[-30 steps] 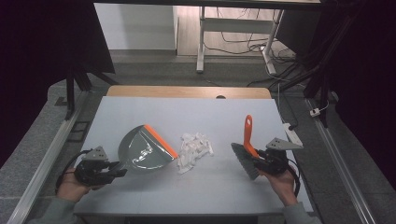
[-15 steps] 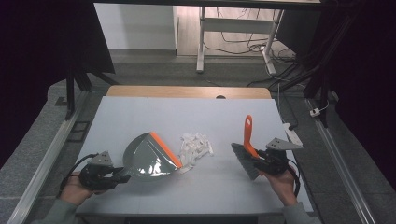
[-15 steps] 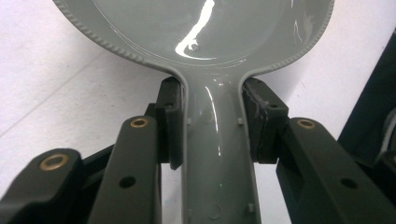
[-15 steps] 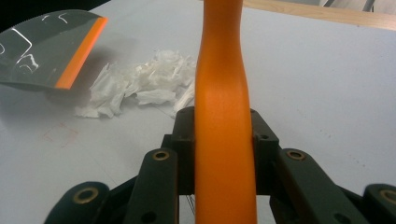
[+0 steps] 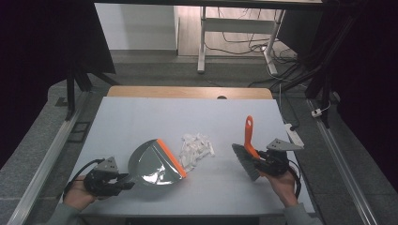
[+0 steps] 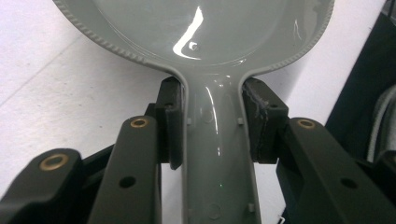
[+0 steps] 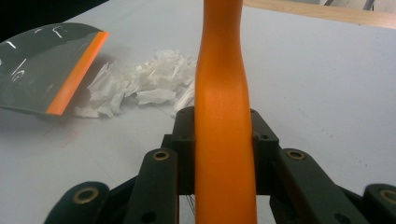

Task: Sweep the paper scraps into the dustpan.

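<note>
A grey dustpan [image 5: 152, 165] with an orange lip lies front left on the table, its lip against a pile of white paper scraps [image 5: 196, 149]. My left gripper [image 5: 121, 182] is shut on the dustpan's handle [image 6: 217, 154], jaws pressed to both sides. At the front right, my right gripper [image 5: 259, 161] is shut on the orange handle [image 7: 223, 107] of a hand brush [image 5: 246, 154], whose grey bristles point left toward the scraps. In the right gripper view the paper scraps [image 7: 140, 86] and the dustpan's lip [image 7: 77, 70] lie ahead to the left.
The pale grey table [image 5: 155, 117] has a wooden strip along its far edge. A white power strip [image 5: 293, 134] lies off the table's right edge. Metal rails run along both sides, and a desk frame with cables stands beyond.
My left gripper has slid the dustpan to the right, bringing its orange lip up against the paper scraps. The right gripper and brush have stayed put.
</note>
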The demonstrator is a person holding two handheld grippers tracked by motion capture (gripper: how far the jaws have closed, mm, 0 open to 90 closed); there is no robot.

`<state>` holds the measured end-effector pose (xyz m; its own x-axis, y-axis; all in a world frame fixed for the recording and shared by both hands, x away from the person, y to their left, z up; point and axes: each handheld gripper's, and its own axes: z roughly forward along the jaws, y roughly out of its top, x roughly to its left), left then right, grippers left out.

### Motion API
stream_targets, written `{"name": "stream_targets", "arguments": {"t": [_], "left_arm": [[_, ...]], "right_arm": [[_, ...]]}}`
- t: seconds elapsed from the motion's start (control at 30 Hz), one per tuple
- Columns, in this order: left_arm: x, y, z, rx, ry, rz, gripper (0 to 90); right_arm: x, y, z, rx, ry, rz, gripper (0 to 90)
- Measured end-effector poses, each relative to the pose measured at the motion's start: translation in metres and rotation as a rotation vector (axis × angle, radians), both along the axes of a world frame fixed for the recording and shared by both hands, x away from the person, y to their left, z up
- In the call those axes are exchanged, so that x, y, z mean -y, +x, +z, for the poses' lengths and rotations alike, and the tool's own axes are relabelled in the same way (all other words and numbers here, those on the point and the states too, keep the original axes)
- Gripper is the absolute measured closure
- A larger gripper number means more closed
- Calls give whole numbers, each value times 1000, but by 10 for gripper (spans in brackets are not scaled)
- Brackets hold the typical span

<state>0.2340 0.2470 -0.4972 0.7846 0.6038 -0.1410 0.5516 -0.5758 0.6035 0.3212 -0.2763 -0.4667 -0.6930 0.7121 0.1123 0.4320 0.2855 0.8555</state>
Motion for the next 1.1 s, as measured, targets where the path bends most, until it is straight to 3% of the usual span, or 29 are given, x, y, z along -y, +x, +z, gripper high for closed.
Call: {"name": "stream_targets", "arguments": {"t": [0.27, 0.47, 1.1], "left_arm": [[3, -6, -4, -18, 19, -20, 616], [7, -11, -6, -26, 34, -32, 616], [3, -16, -10, -52, 54, -33, 616]], "right_arm": [[-4, 0, 0, -1, -4, 4, 703], [-17, 6, 3, -2, -10, 7, 703], [-86, 71, 14, -38, -41, 6, 703]]}}
